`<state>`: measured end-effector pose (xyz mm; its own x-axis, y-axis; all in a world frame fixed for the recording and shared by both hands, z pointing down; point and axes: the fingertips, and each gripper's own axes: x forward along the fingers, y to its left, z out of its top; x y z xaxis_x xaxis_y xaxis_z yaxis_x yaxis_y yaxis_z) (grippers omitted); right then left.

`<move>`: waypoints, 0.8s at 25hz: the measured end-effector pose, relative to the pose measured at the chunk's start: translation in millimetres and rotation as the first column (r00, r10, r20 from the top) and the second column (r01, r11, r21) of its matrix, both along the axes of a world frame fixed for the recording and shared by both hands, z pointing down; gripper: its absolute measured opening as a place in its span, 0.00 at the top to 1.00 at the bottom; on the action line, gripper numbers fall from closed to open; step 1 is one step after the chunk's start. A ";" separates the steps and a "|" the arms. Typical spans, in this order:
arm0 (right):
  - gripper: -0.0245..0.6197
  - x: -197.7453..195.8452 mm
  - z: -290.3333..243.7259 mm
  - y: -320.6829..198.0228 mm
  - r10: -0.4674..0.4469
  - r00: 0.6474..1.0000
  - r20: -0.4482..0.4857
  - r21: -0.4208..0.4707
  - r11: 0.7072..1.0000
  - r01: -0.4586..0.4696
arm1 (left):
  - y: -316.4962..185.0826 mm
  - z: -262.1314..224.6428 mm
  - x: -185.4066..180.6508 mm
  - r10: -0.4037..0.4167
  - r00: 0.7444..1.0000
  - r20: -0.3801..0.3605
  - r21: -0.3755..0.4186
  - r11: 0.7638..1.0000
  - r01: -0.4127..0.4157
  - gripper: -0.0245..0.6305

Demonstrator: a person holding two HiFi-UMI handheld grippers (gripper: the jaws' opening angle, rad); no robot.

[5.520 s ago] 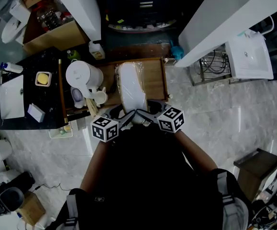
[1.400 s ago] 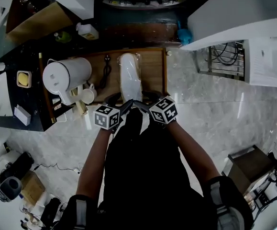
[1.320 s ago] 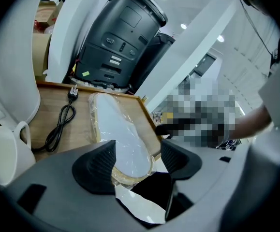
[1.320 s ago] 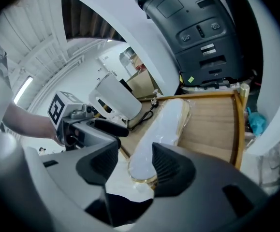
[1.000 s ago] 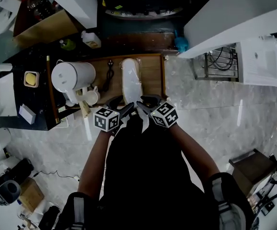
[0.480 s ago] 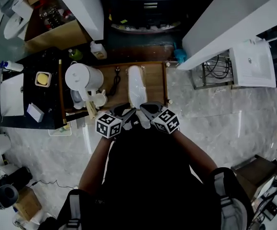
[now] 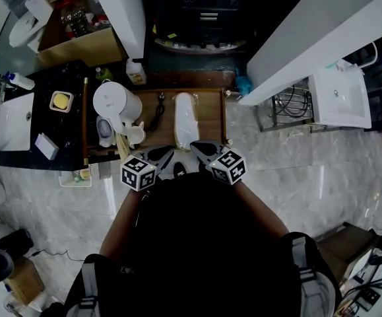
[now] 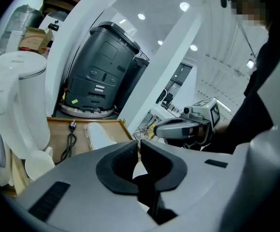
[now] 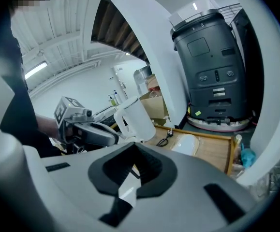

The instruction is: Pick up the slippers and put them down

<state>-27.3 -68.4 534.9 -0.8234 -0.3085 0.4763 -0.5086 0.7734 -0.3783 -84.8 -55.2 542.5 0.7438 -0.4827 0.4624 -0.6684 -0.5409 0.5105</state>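
The slippers (image 7: 185,121), a white pair wrapped in clear plastic, lie flat on the wooden tray table (image 7: 210,114); they also show as the slippers (image 8: 98,134) and the slippers (image 9: 184,144). Both grippers hover side by side just short of the table's near edge, close to the person's body and apart from the slippers. The left gripper (image 7: 171,153) (image 8: 139,146) has its jaws closing, tips almost together, nothing between them. The right gripper (image 7: 196,147) (image 9: 135,149) is shut and empty.
A white kettle (image 7: 115,101) and cups (image 7: 134,135) stand at the table's left, with a black plug and cord (image 7: 158,111) beside the slippers. A dark machine (image 7: 200,12) stands behind. White counters flank the table; a black counter (image 7: 39,121) is on the left.
Both grippers have drawn back from the slippers' near end toward the body and risen. Their jaws have come together. The slippers stay on the table.
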 end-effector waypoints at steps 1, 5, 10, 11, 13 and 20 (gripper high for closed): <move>0.95 0.2 -1.1 1.1 0.002 1.000 0.001 -0.001 1.000 -0.002 | 1.7 -1.3 -2.9 -0.004 1.000 -0.006 -0.001 1.000 0.004 0.93; 0.95 0.2 -2.2 7.1 0.004 1.000 0.004 0.004 1.000 -0.004 | 7.9 -3.9 -9.3 -0.008 1.000 -0.026 -0.005 1.000 0.008 0.94; 0.95 -1.8 -13.5 12.0 0.009 0.997 0.078 -0.015 1.000 -0.008 | 10.0 -7.5 -8.3 -0.002 0.999 -0.038 -0.006 1.000 0.002 0.94; 0.95 -1.6 -15.5 12.5 0.012 0.995 0.095 -0.022 1.000 -0.010 | 9.5 -9.5 -7.0 0.000 0.999 -0.042 -0.001 1.000 0.000 0.94; 0.95 -1.4 -17.2 13.4 0.011 0.994 0.110 -0.022 1.000 -0.009 | 8.8 -13.1 -4.7 0.007 0.999 -0.052 0.007 1.000 -0.006 0.94; 0.95 -4.0 -21.0 20.5 -0.003 0.991 0.134 -0.002 1.000 0.003 | 13.6 -24.9 6.7 0.046 0.989 -0.137 0.022 0.999 -0.044 0.94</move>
<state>-31.3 -47.9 513.9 -0.8810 -0.3047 0.3620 -0.4505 0.7740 -0.4450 -78.1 -41.5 517.7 0.8208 -0.4548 0.3456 -0.5673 -0.5792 0.5853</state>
